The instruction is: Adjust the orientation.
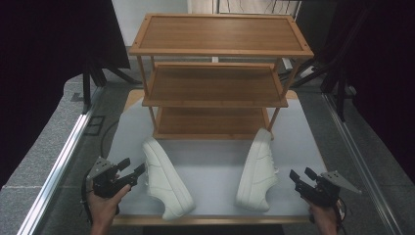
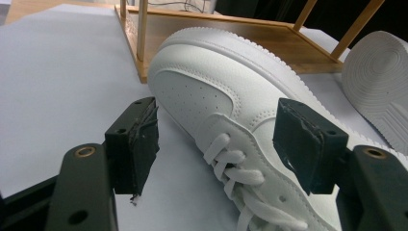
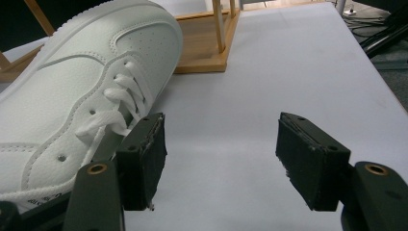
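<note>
Between the spread jaws of the left gripper (image 1: 132, 172) nothing is clamped: its own view shows both black pads (image 2: 138, 144) standing wide apart, with the toe and laces of the left white sneaker (image 2: 226, 106) lying past them on the pale tabletop (image 2: 57, 72). From the high view this gripper sits at the tabletop's near left edge, just beside that sneaker (image 1: 166, 178), which lies with its toe toward the shelf. The right gripper (image 1: 303, 175) is likewise released, jaws wide and empty, at the near right edge; in its own view the right white sneaker (image 3: 72, 86) lies just beside the left-hand pad, perhaps touching it, though the angle leaves that unsure. Small print runs along that sneaker's sole edge at the bottom of the frame, too small to read. In the high view the right sneaker (image 1: 258, 171) appears tipped on its side, its toe touching or nearly touching the base of the wooden three-tier shelf (image 1: 215, 88). That shelf stands at the back of the tabletop, all three tiers bare. Farther out, a grey floor (image 1: 44, 161) flanks the tabletop.
</note>
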### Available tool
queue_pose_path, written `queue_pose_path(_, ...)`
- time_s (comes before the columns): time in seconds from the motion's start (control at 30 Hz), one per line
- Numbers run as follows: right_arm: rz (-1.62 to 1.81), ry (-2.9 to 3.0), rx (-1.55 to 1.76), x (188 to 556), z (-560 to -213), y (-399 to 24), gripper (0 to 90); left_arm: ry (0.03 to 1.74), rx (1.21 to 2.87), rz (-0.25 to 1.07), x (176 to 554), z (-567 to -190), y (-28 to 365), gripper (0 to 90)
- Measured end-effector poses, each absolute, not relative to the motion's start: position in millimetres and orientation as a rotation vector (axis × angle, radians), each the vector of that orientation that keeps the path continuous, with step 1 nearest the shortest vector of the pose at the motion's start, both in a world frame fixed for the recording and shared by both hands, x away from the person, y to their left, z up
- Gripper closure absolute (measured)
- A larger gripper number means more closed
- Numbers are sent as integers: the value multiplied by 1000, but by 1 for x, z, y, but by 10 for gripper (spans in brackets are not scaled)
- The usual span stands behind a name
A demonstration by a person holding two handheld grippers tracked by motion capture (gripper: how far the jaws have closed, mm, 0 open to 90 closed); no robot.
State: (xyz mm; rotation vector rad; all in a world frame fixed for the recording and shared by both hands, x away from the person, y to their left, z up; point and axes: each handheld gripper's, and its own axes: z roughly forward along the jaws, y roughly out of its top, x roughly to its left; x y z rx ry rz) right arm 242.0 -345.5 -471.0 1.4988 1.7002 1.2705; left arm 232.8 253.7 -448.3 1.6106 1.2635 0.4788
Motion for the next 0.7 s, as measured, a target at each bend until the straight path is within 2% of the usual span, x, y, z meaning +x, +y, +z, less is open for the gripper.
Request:
queue_pose_path(0.53,1261,1714,1525,245,-473,-344,348,1282,1618,464,221,-460,255,356)
queue_pose_path(0.57,1269,1710,1530,245,-474,-344,348,1287,1612,464,221,-460,256,423)
queue_pose_path(0.6,1269,1710,1530,245,-474,-344,348,1289,1605,460,220,-460,257,423)
queue_pose_path(0.63,1268,1715,1532,246,-474,-345,351,1293,1600,462,219,-461,258,517)
queue_pose_path(0.67,1268,1715,1532,246,-474,-345,351,1298,1598,464,219,-460,259,517)
queue_pose_path(0.7,1269,1716,1538,247,-474,-344,351,1311,1590,468,217,-460,261,624)
